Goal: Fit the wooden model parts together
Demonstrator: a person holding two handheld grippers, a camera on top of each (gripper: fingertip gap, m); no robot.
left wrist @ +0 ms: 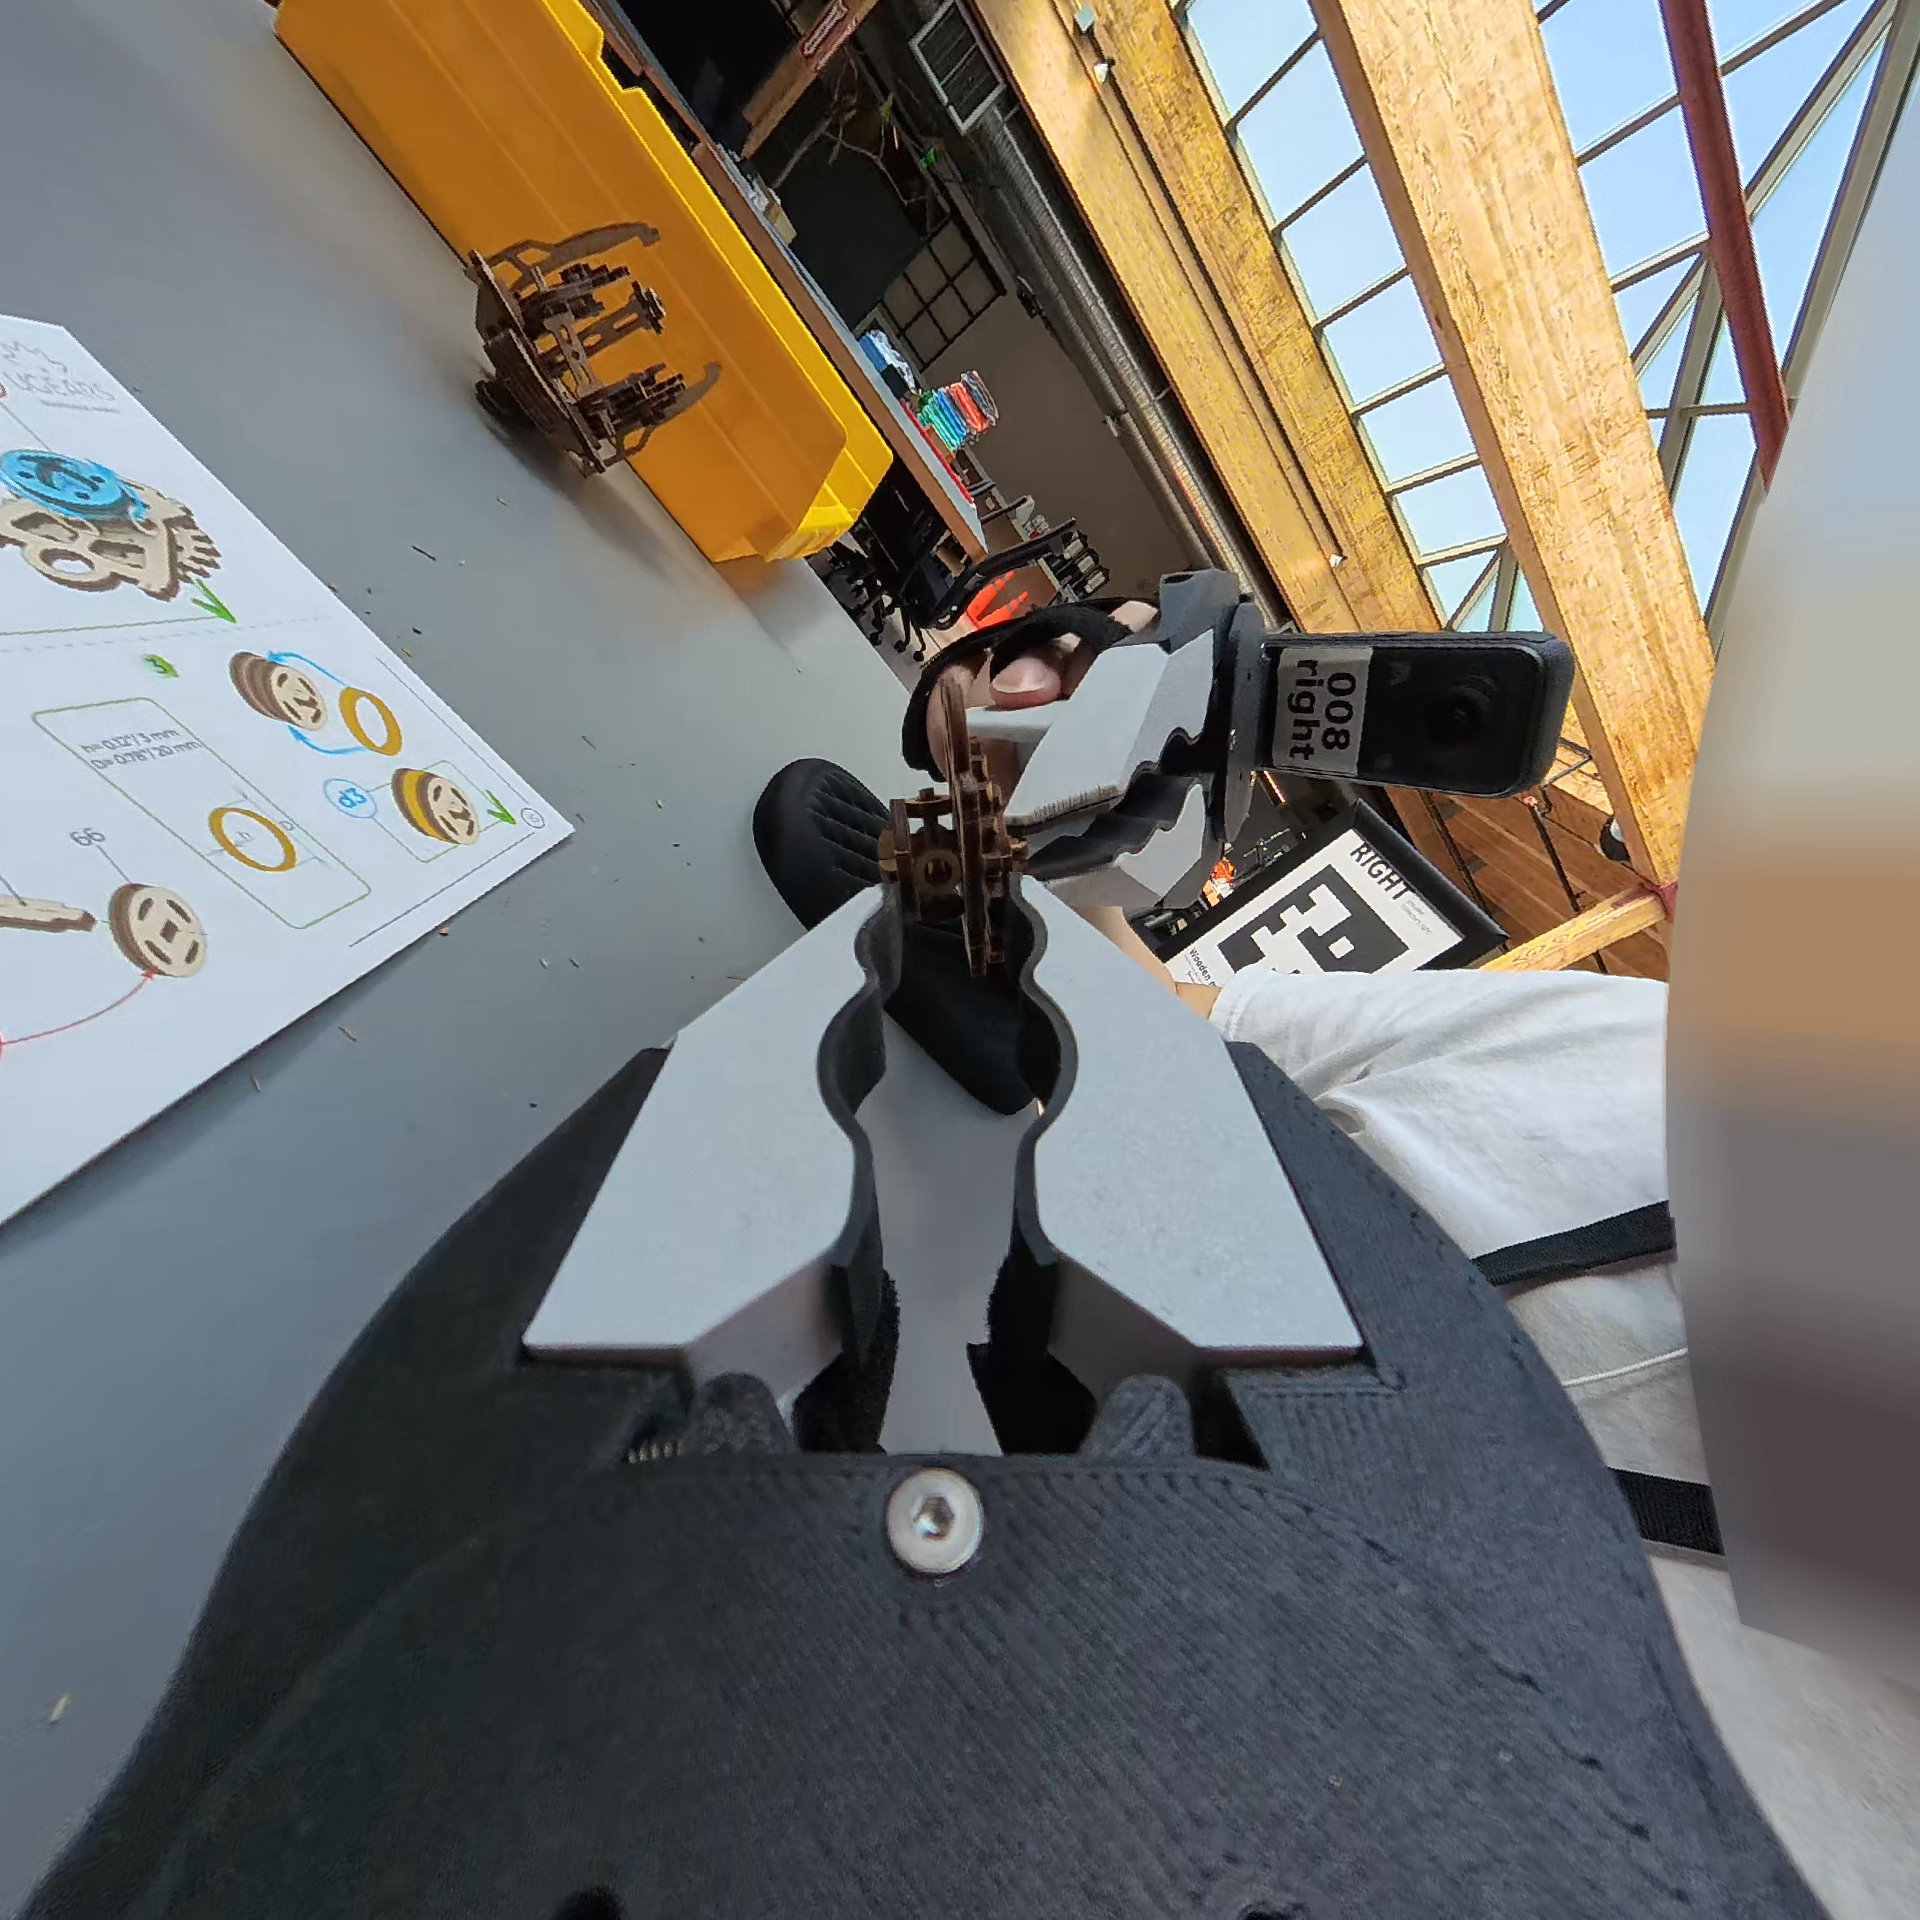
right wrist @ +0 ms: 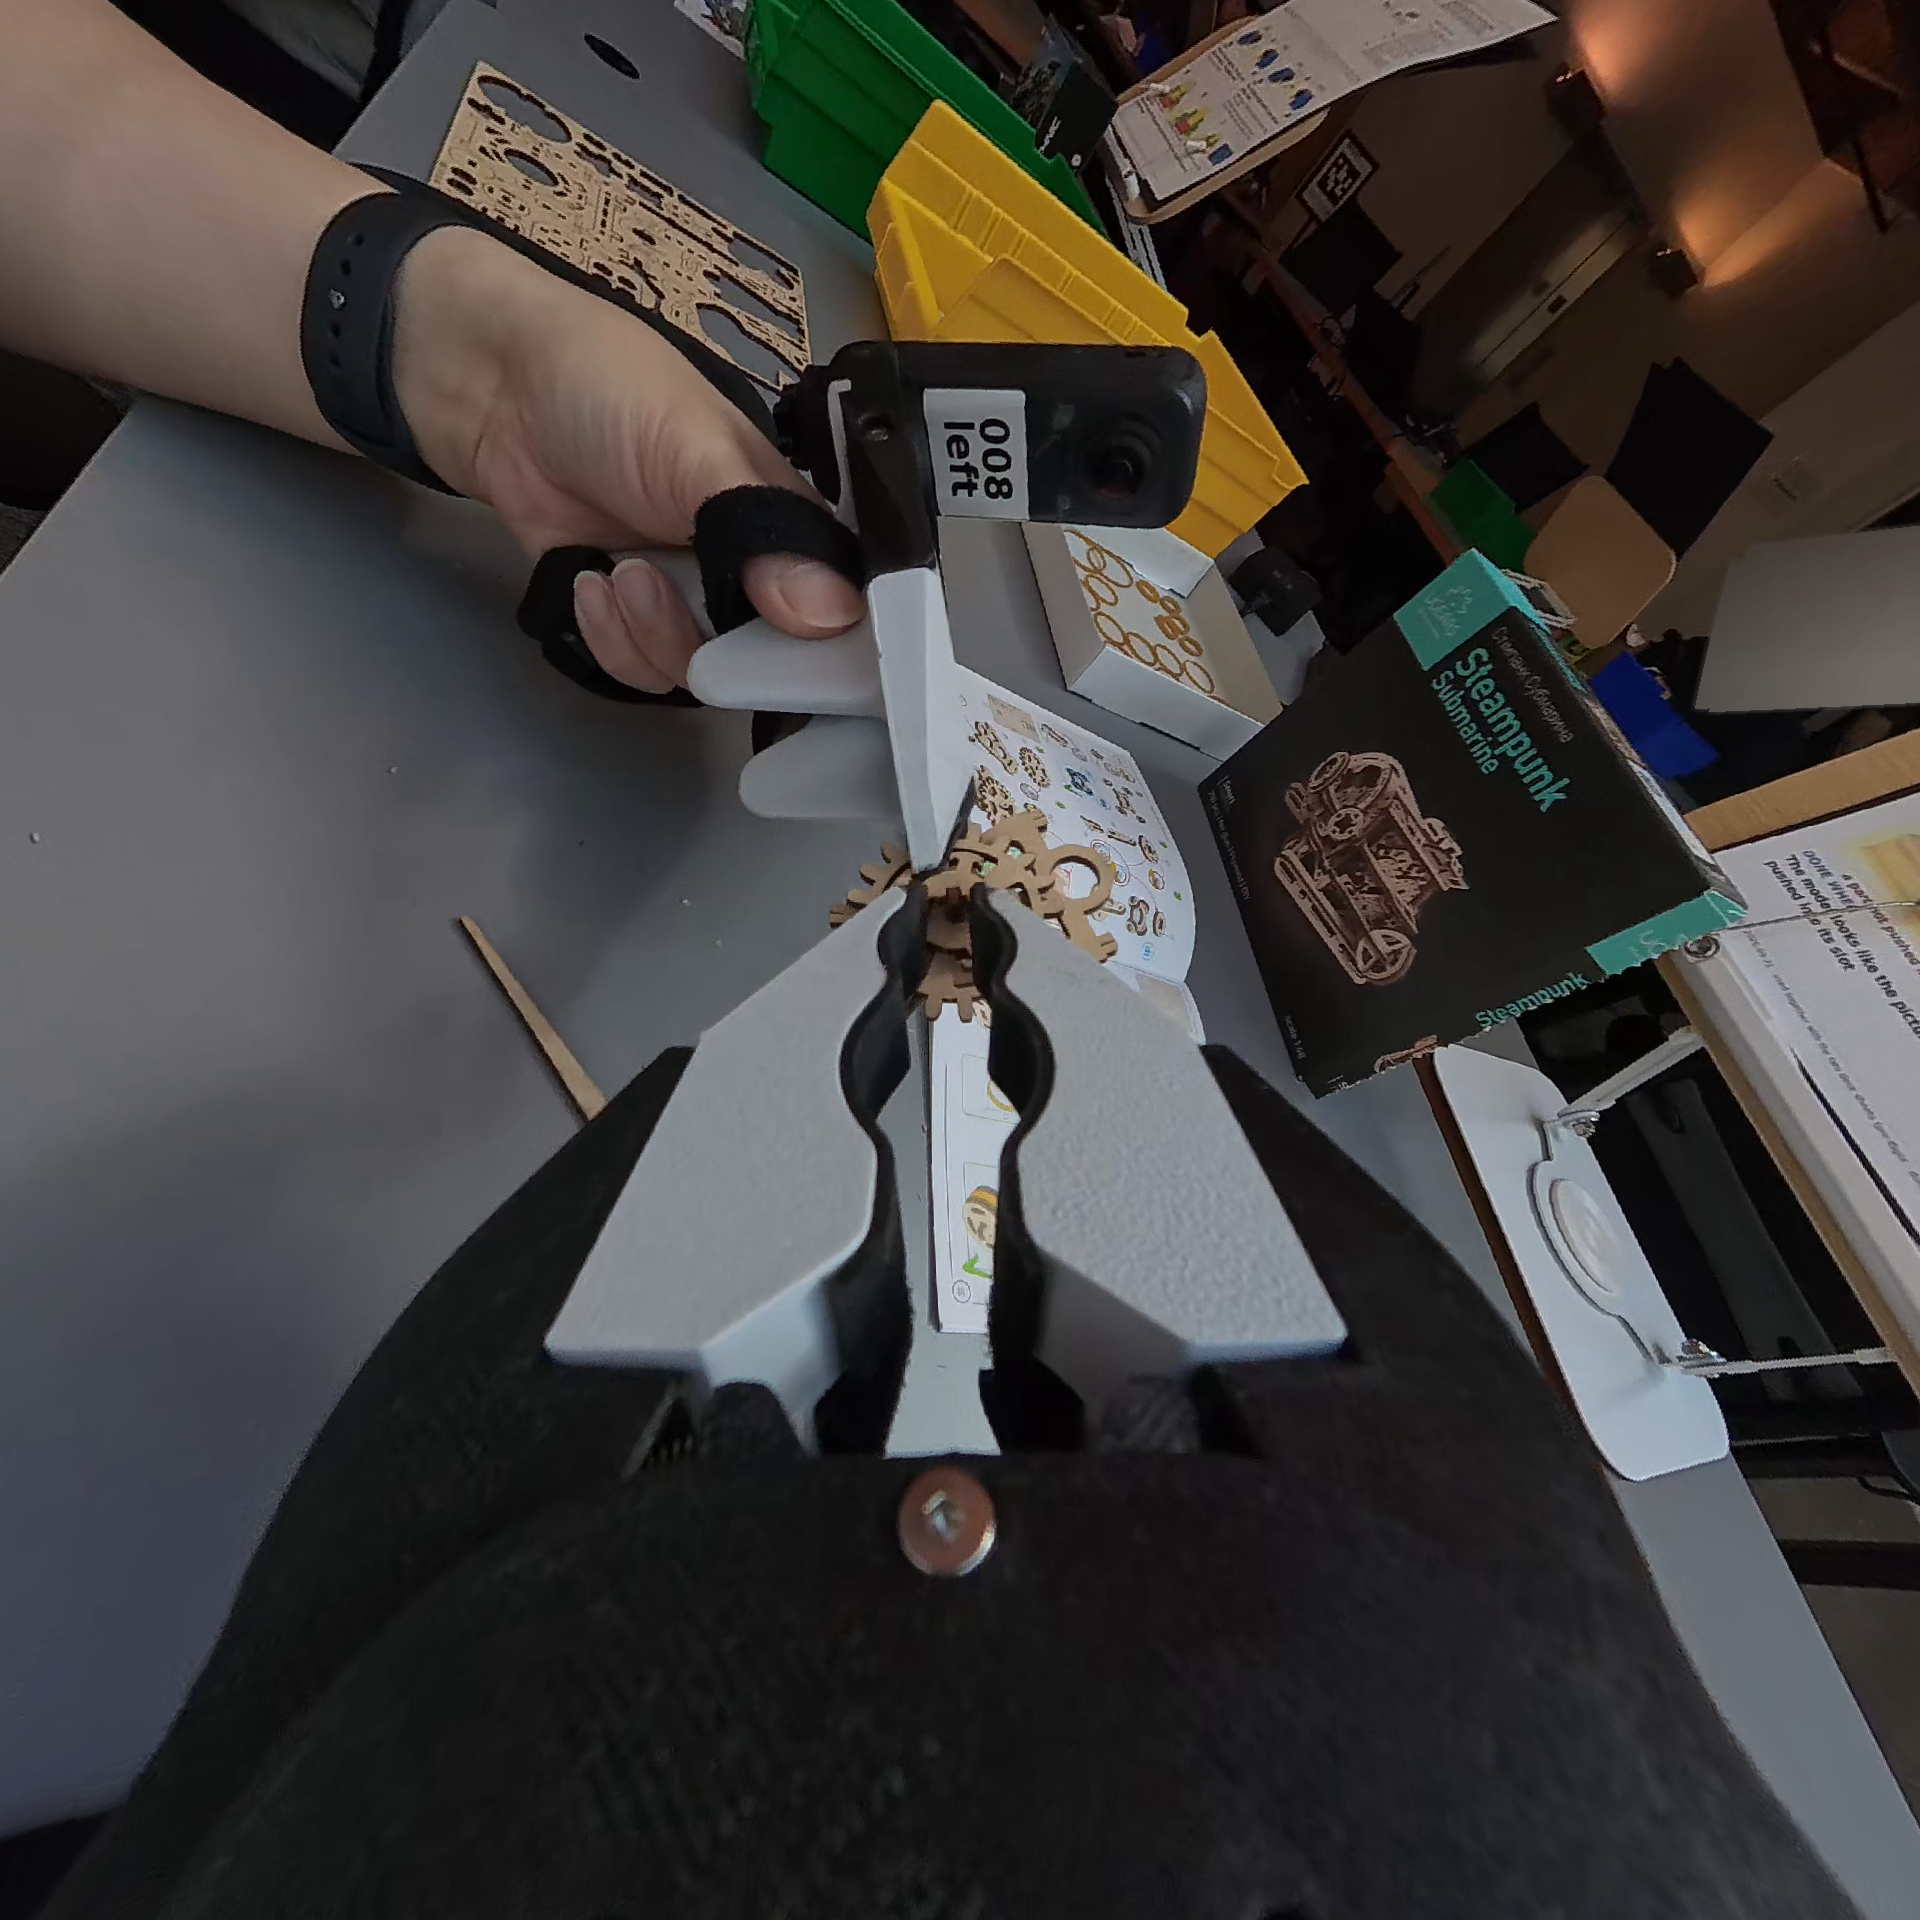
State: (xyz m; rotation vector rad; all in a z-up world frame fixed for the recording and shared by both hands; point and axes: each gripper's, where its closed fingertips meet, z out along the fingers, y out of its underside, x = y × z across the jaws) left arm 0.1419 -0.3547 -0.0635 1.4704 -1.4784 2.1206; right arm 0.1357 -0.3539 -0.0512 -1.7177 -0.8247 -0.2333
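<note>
Grey table [left wrist: 260, 1403] beneath timber beams [left wrist: 1496, 416] and bright skylights [left wrist: 1351, 239].

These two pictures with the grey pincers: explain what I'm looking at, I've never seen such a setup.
No robot here: a person holds a hand tool in each hand, each ending in two-fingered grey tongs with a camera on it. One picture looks along the left tongs, the other along the right tongs.

Both tongs are shut on one small wooden gear assembly, held above a grey table, meeting tip to tip.

On the table lie an instruction sheet, a partly built wooden model, a yellow bin, a green bin, a punched-out wooden parts sheet and the dark kit box. The person's left hand wears a black wristband.
</note>
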